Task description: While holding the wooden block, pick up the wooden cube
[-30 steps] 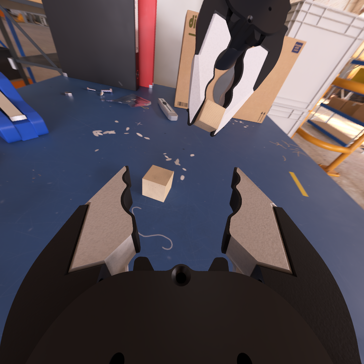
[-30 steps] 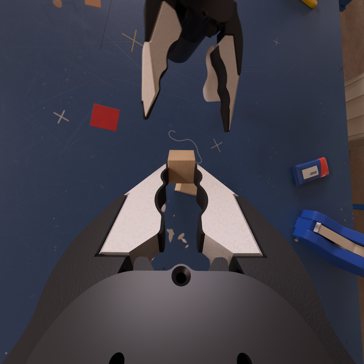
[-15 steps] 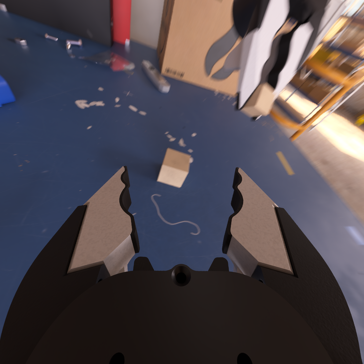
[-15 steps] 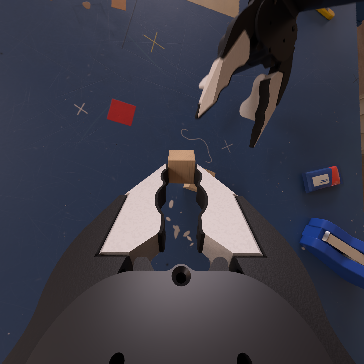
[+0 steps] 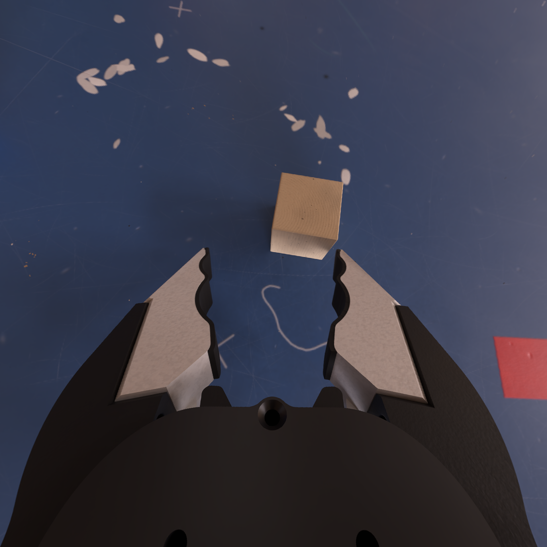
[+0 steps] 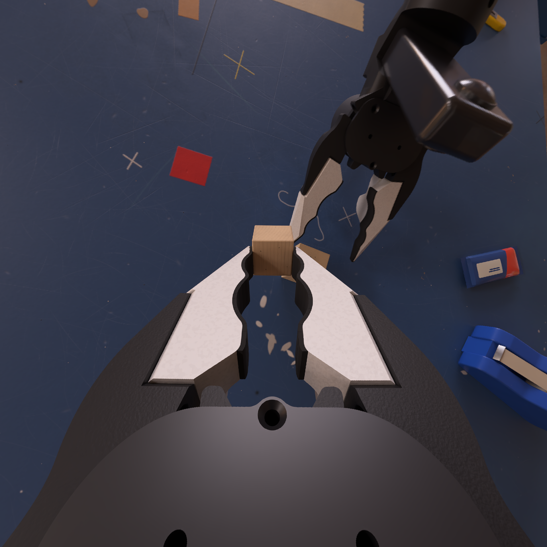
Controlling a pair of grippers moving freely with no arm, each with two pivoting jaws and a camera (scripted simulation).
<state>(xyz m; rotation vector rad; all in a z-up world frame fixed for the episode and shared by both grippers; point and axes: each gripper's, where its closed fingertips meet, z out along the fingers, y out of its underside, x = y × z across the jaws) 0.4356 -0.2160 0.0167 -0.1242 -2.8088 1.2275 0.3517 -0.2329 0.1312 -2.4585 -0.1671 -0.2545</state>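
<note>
Wooden cube (image 5: 306,214) lies on the blue table (image 5: 88,207) just ahead of the left gripper (image 5: 272,251), slightly toward its right finger and not yet between the fingers, nothing touching it. The left gripper points down at the table with its jaws spread wide and empty. The right gripper (image 6: 272,251) has its jaws narrowed around the wooden block (image 6: 272,250), pinching it at the fingertips above the table; a corner of the cube peeks out just past its right finger. Judging by this, the first half of the task is done, the block being held, while the approach, closing and lifting of the cube all remain. Counted: two grippers, two wooden pieces, one in a grip and one loose. Other things number one each: a red square patch (image 6: 191,165) ahead and to the left of the right gripper, a small blue and red box (image 6: 490,268) to its right, and a blue tool (image 6: 503,364) nearer on the same side. Pale flecks (image 5: 195,54) and a curl of thread (image 5: 281,319) mark the table.
</note>
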